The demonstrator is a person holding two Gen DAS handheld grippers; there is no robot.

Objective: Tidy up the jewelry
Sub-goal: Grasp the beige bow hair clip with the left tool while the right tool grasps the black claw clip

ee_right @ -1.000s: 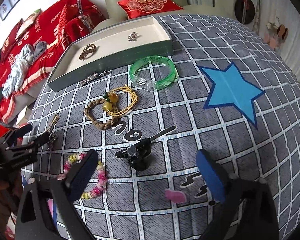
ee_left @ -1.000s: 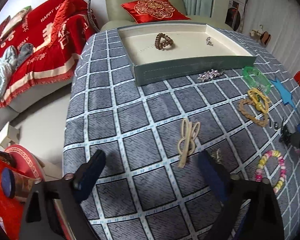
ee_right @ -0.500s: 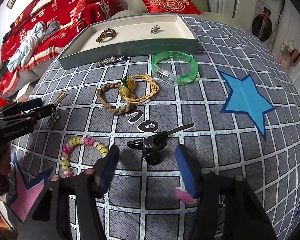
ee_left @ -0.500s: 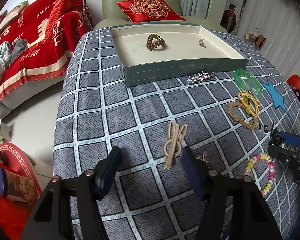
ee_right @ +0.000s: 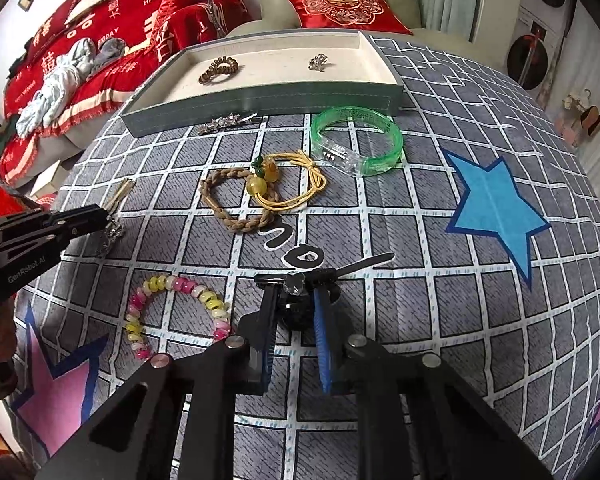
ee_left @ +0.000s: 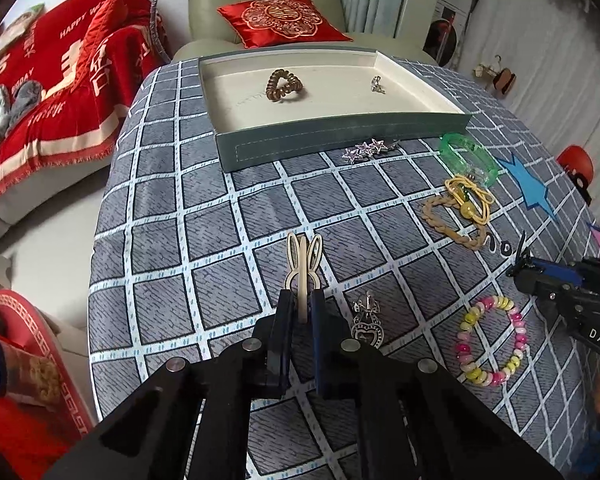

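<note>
The left gripper (ee_left: pixel 301 307) is pinched on the tail of the beige bunny-ear hair clip (ee_left: pixel 302 264), which lies on the grey checked tablecloth (ee_left: pixel 172 216). The right gripper (ee_right: pixel 296 308) is clamped around the black hair claw (ee_right: pixel 300 285) beside the pink-and-yellow bead bracelet (ee_right: pixel 172 312). Beyond both, the tray (ee_left: pixel 340 144) holds a brown spiral hair tie (ee_left: pixel 282 85).

Near end of beige bunny clip (ee_left: pixel 302 268) hidden between the left tongs (ee_left: pixel 300 304). Black clip (ee_right: pixel 300 300) body largely covered by the right tongs (ee_right: pixel 296 304). Small silver piece (ee_left: pixel 376 84) in tray (ee_left: pixel 340 140): too small to identify.
</note>
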